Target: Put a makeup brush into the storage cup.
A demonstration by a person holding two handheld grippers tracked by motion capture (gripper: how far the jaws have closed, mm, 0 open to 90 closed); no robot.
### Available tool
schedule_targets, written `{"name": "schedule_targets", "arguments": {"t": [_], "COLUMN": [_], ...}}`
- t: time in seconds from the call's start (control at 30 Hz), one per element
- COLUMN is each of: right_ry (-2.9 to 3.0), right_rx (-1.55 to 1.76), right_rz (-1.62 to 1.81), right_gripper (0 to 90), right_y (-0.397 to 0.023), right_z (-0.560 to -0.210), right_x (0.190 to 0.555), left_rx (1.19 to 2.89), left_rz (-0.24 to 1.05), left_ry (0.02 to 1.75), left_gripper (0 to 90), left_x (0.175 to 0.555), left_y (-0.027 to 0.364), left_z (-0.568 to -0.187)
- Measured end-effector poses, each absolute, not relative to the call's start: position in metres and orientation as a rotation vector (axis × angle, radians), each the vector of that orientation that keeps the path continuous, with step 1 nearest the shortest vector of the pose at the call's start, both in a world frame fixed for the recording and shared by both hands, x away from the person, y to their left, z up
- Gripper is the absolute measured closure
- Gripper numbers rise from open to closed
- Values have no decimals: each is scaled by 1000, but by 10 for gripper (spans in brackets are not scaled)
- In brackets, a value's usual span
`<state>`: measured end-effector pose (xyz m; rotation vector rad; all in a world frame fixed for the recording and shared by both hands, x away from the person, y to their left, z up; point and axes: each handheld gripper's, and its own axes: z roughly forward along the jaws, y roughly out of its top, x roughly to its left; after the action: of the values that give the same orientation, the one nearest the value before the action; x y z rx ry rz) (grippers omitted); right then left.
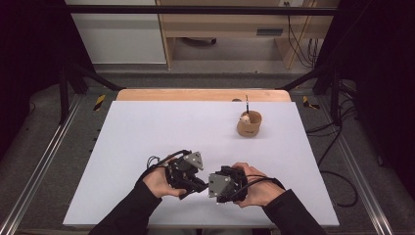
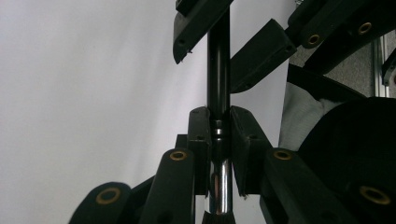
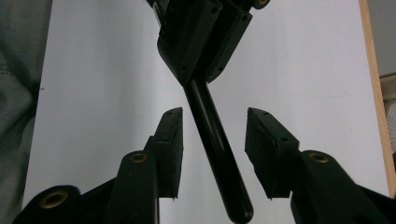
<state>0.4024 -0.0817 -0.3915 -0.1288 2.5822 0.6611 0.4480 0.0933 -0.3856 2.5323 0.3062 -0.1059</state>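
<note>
A slim tool with a black handle (image 2: 218, 70) and a chrome collar (image 2: 219, 182) is held just above the white table near its front edge. My left gripper (image 2: 218, 112) is shut on it where the handle meets the collar. The rounded end of the handle (image 3: 219, 154) runs between the jaws of my right gripper (image 3: 213, 114), which stand open with a gap on each side. In the high view, my left gripper (image 1: 195, 185) and right gripper (image 1: 215, 188) meet tip to tip. What lies below the collar is hidden.
A brown cup (image 1: 249, 125) stands at the back right of the white table top (image 1: 147, 127), with a thin dark stick and a pale object in it. A wooden edge (image 1: 203, 94) runs behind the top. Cables lie on the floor at the right.
</note>
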Motion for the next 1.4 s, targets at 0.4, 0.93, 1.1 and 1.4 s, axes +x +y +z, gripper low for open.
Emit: {"name": "schedule_targets", "arguments": {"t": [0.4,0.93,1.1,1.4], "right_ry": [2601,2634,2645,2652], "right_rx": [-183,-218,-214,-193], "right_rz": [624,616,617,635], "right_gripper": [702,751,774,796], "right_y": [-81,-81,-80,-80], "right_z": [-394,-394,-394,-394], "right_x": [404,405,405,406], "left_rx": [2525,2509,2503,2510], "left_rz": [-115,-136,-121,-83], "left_ry": [304,291,300,302], "left_gripper": [787,783,771,737], "left_x": [445,446,446,448], "left_y": [92,92,93,96], "left_z": [-386,-387,-386,-383]}}
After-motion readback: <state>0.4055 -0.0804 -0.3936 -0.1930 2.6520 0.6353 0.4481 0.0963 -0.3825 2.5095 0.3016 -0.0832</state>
